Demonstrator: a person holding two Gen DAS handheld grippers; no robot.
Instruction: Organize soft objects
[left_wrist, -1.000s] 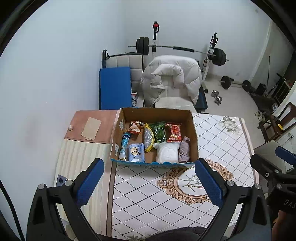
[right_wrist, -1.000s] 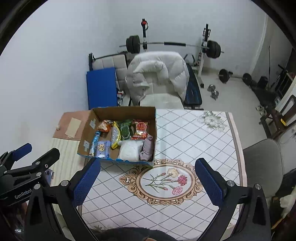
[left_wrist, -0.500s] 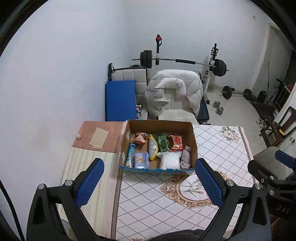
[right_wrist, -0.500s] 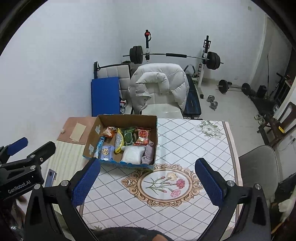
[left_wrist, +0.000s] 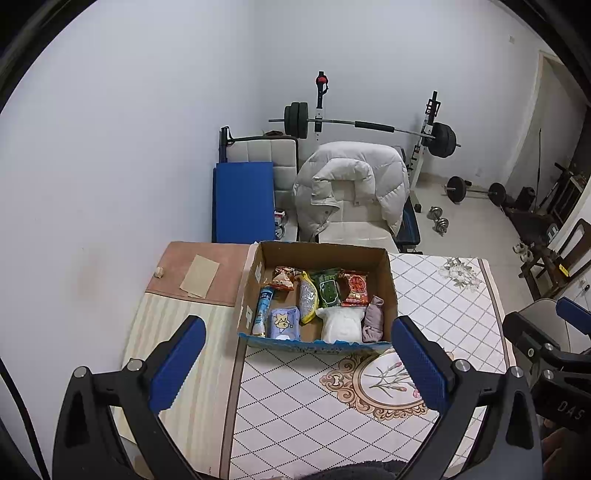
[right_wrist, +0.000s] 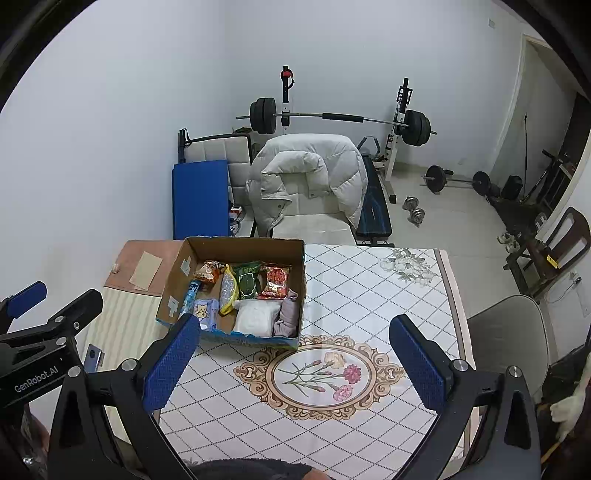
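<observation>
Cardboard box sits on my patterned surface, packed with a white soft bundle, a mauve cloth at its right wall, and snack packets. I hold the left hand-held gripper and the right hand-held gripper above the surface, both spread wide and holding nothing.
</observation>
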